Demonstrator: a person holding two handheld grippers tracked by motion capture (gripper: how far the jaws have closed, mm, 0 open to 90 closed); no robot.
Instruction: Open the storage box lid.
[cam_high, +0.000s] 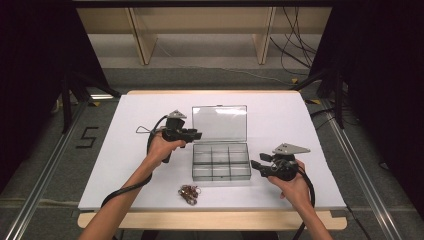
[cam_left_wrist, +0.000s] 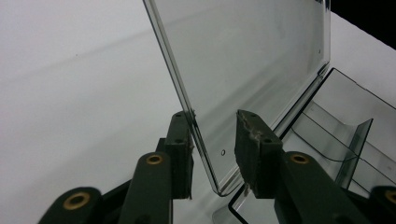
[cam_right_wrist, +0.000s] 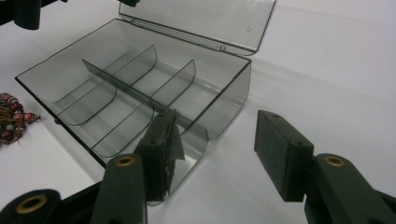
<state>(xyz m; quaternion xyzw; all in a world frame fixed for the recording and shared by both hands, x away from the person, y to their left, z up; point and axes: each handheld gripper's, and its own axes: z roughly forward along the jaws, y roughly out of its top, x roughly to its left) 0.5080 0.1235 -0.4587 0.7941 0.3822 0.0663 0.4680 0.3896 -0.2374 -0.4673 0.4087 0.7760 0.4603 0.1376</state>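
Observation:
A clear plastic compartment box (cam_high: 221, 176) lies open at the table's middle, its lid (cam_high: 220, 122) tilted back. My left gripper (cam_high: 196, 135) is at the lid's left corner. In the left gripper view the open left gripper (cam_left_wrist: 214, 126) straddles the lid's (cam_left_wrist: 252, 60) corner edge, the left pad against it, with the box base (cam_left_wrist: 345, 135) beyond. My right gripper (cam_high: 254, 164) stands open beside the box's right end. In the right gripper view the right gripper (cam_right_wrist: 217, 121) brackets the box's near corner wall (cam_right_wrist: 229, 102); its dividers and lid (cam_right_wrist: 201, 18) lie beyond.
A small heap of brown and red beads (cam_high: 189, 192) lies on the white table top (cam_high: 300, 125) just in front of the box; the beads (cam_right_wrist: 11, 116) also sit at the left edge of the right gripper view. Cables trail from both grippers.

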